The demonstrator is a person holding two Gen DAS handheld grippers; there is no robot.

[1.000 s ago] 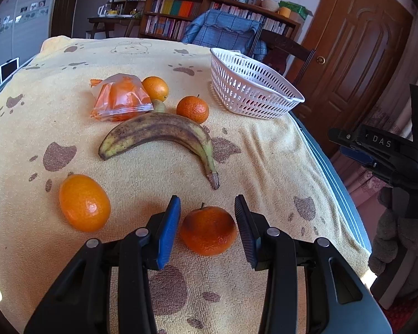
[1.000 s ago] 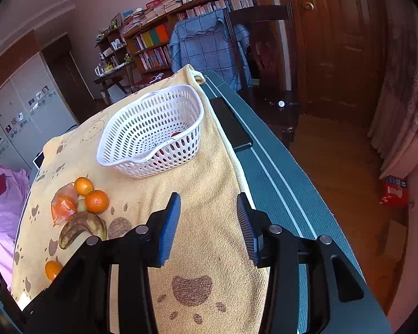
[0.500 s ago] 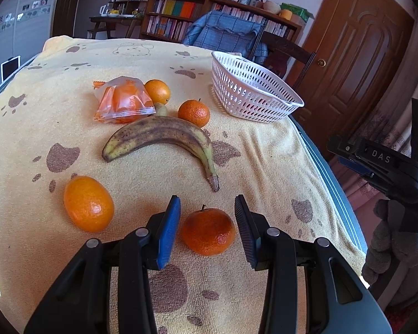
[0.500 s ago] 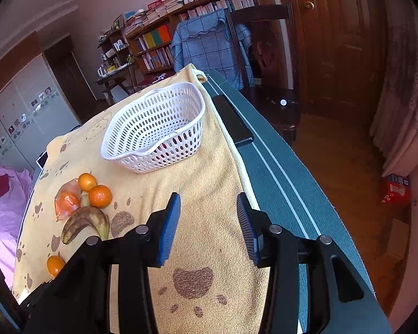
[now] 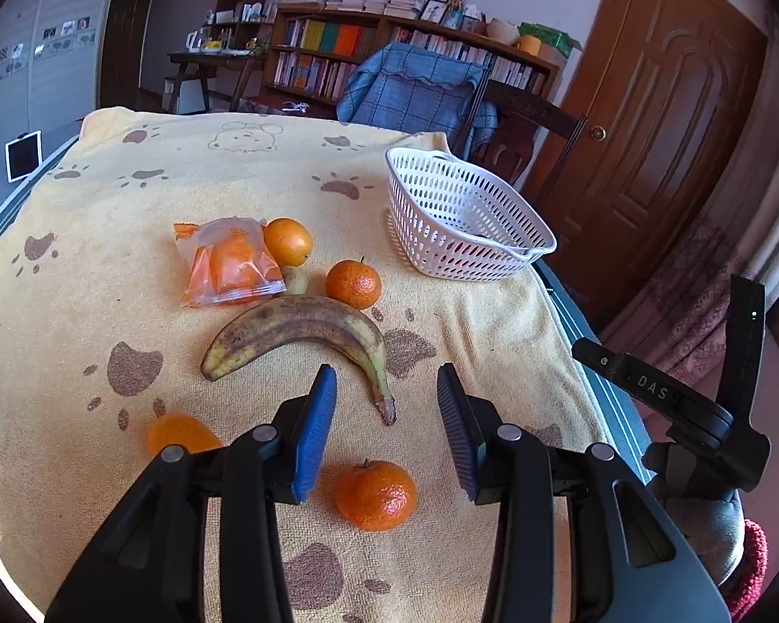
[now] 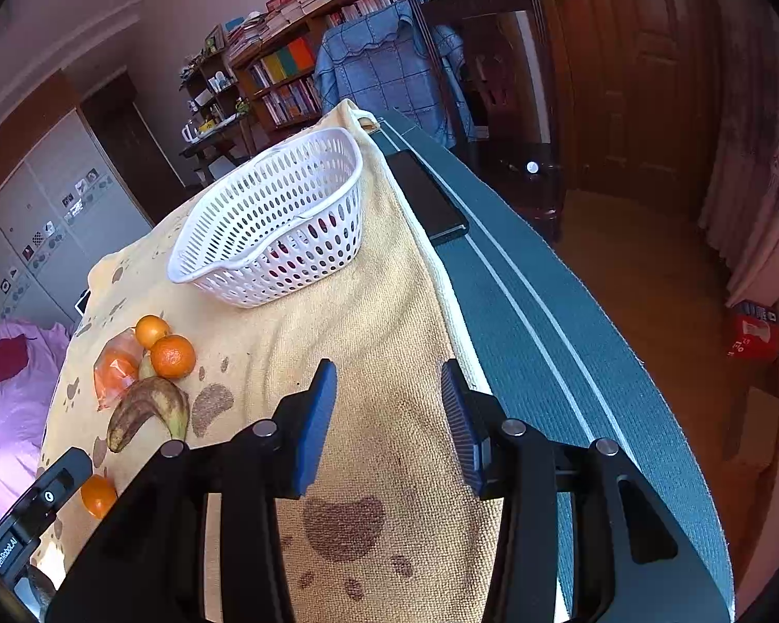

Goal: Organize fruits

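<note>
My left gripper [image 5: 387, 418] is open and empty, raised above a tangerine [image 5: 376, 494] that lies on the yellow towel [image 5: 104, 239] below its fingers. Beyond it lie a spotted banana [image 5: 301, 335], a second tangerine [image 5: 353, 284], an orange [image 5: 287, 241], a bag of orange fruit [image 5: 228, 262] and a small greenish fruit [image 5: 296, 280]. Another orange [image 5: 182, 433] is partly hidden behind the left finger. A white basket [image 5: 462, 223] stands at the far right. My right gripper [image 6: 387, 418] is open and empty over the towel's right edge, near the basket [image 6: 270, 228].
A dark phone [image 6: 426, 197] lies on the green striped mat [image 6: 545, 322] right of the towel. A chair draped with a blue cloth [image 5: 415, 88] stands behind the table. The table edge drops off to the floor at right. The right gripper's body [image 5: 675, 405] shows at the left view's right edge.
My left gripper has lifted and tipped back, so the tangerine now sits lower between the fingers and the near orange slid behind the left finger. The right gripper moved slightly toward the basket.
</note>
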